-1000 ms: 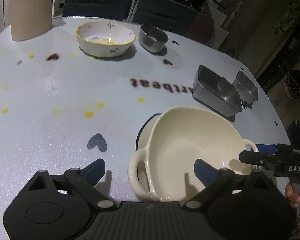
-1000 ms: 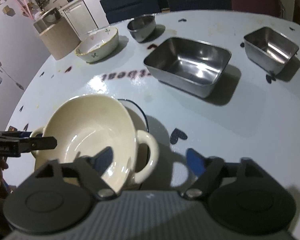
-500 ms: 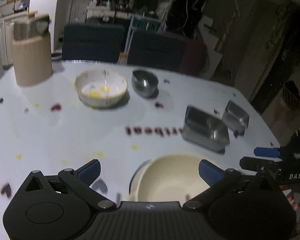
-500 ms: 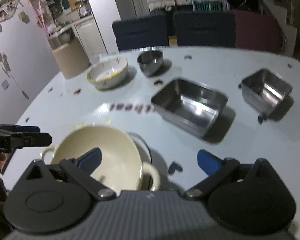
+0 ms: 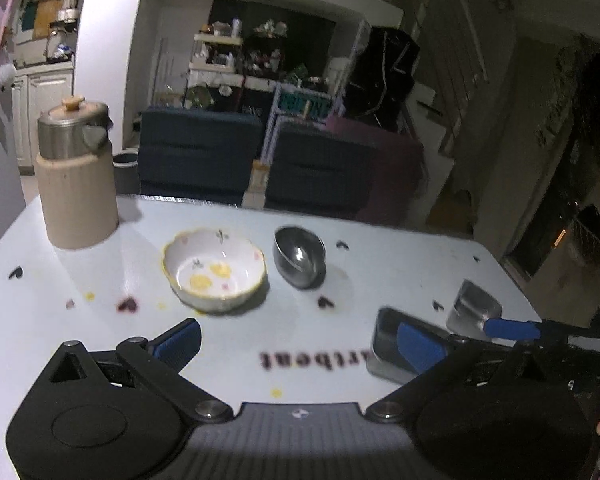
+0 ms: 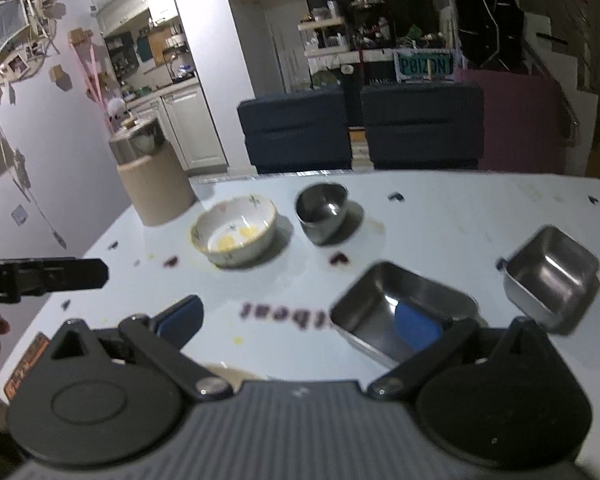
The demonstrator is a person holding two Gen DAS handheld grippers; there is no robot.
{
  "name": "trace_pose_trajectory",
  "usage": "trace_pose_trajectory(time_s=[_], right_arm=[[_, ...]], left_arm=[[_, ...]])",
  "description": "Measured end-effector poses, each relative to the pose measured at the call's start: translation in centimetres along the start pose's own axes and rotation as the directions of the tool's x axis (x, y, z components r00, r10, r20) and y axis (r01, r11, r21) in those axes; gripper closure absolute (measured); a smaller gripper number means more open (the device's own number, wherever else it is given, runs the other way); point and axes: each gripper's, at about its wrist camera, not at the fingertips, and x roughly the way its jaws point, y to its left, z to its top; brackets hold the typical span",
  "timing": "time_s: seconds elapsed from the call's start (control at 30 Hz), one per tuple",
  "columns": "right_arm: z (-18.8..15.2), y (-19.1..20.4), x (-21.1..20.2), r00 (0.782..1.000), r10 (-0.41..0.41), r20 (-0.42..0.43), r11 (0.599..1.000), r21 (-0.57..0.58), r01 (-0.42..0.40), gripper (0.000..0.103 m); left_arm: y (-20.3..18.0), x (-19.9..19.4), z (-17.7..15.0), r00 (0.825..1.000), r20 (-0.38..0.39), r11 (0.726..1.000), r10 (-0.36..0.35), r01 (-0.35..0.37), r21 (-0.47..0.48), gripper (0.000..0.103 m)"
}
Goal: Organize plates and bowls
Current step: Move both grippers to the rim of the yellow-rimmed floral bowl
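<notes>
A white bench carries dishes not yet gathered. At twelve o'clock stand a tan jug, a flowered bowl and a round steel bowl; at three o'clock, a large steel tray and a small one. Left gripper and right gripper hold nothing, fingers spread fully, having just opened wider. Compared with a second ago, the cream handled bowl on its plate is gone from view and both cameras sit higher.
</notes>
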Motion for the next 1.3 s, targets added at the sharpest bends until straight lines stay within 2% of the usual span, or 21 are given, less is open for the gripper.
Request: trace_pose_trajectory(time_s=[0.27, 0.5, 0.63, 0.77, 0.83, 1.0, 1.07, 1.17, 1.3], right_arm=[[3.3, 1.4, 2.1, 0.998, 0.033, 0.059, 0.999, -0.013, -0.032, 0.0], [6.2, 1.3, 5.4, 0.997, 0.044, 0.07, 0.998, 0.031, -0.047, 0.0], [7.5, 1.0, 7.7, 0.998, 0.03, 0.061, 0.999, 0.044, -0.033, 0.0], [8.6, 0.6, 10.5, 1.0, 0.029, -0.009, 0.998, 0.054, -0.029, 0.002], [8.8, 0.4, 11.7, 0.998, 0.041, -0.04, 0.997, 0.07, -0.038, 0.007], [9.0, 0.7, 15.3, 0.987, 0.092, -0.135, 0.992, 0.102, -0.078, 0.036], [9.1, 0.9, 16.6, 0.984, 0.094, -0.153, 0.991, 0.108, -0.078, 0.041], [9.2, 0.9, 18.5, 0.98, 0.09, -0.178, 0.988, 0.137, -0.066, 0.054], [8.9, 0.7, 20.7, 0.976, 0.098, -0.196, 0.977, 0.206, -0.057, 0.057]], left_arm=[[2.2, 1.9, 2.2, 0.996, 0.058, 0.997, 0.061, -0.058, -0.056, 0.0], [4.8, 5.2, 4.1, 0.989, 0.081, 0.989, 0.121, -0.113, -0.094, 0.002], [6.6, 7.8, 5.0, 0.987, 0.065, 0.985, 0.145, -0.138, -0.101, 0.01], [8.8, 10.4, 5.7, 0.985, 0.046, 0.98, 0.164, -0.158, -0.119, 0.021], [9.9, 11.7, 5.7, 0.984, 0.028, 0.978, 0.174, -0.169, -0.126, 0.026], [12.6, 15.1, 5.3, 0.981, -0.045, 0.972, 0.19, -0.195, -0.131, 0.04], [13.4, 16.2, 5.2, 0.981, -0.067, 0.972, 0.183, -0.191, -0.14, 0.046], [14.1, 17.4, 5.2, 0.982, -0.084, 0.974, 0.167, -0.177, -0.14, 0.049], [14.5, 18.8, 5.4, 0.984, -0.098, 0.979, 0.152, -0.163, -0.124, 0.054]])
